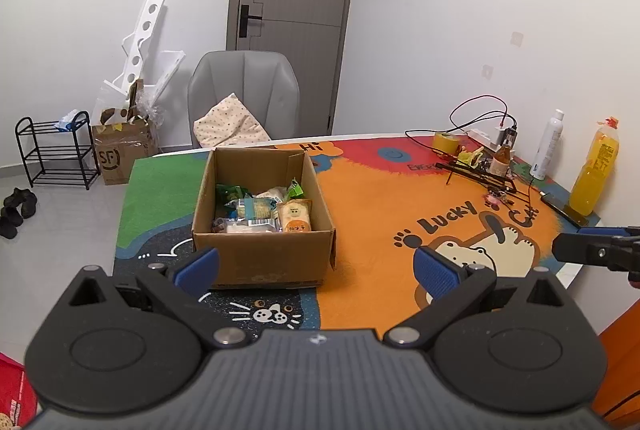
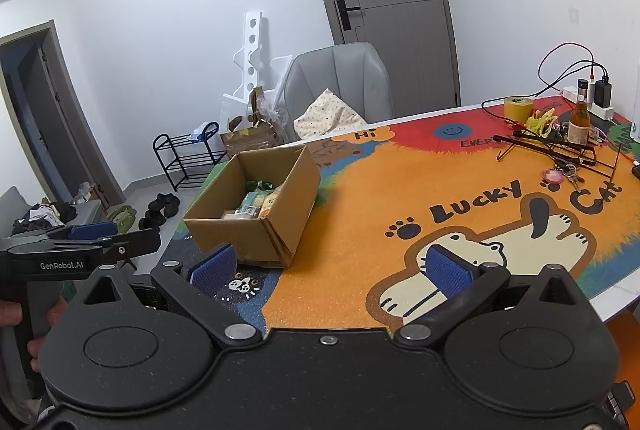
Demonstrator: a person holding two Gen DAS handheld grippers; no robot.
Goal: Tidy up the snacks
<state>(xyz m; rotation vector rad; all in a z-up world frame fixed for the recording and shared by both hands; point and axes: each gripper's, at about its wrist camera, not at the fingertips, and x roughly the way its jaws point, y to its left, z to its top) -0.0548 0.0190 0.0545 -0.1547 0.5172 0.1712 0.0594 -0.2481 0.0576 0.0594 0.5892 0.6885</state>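
Two views. Left wrist: left gripper [image 1: 316,268] fingers spread, holding nothing, above near wall of cardboard box [image 1: 262,254]; snacks [image 1: 262,212] piled inside, on mat [image 1: 400,230]. Risk: low approach clips box rim, shoves it.

Right wrist: right gripper [image 2: 340,268] also spread, empty, box off to its left w/ snacks [image 2: 256,204]. Both reaching in could collide.

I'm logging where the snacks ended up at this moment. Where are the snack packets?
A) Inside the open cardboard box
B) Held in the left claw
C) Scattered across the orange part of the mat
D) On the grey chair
A: the snack packets lie together inside the open cardboard box on the table mat, while the left claw and the right claw are both open and hold nothing.
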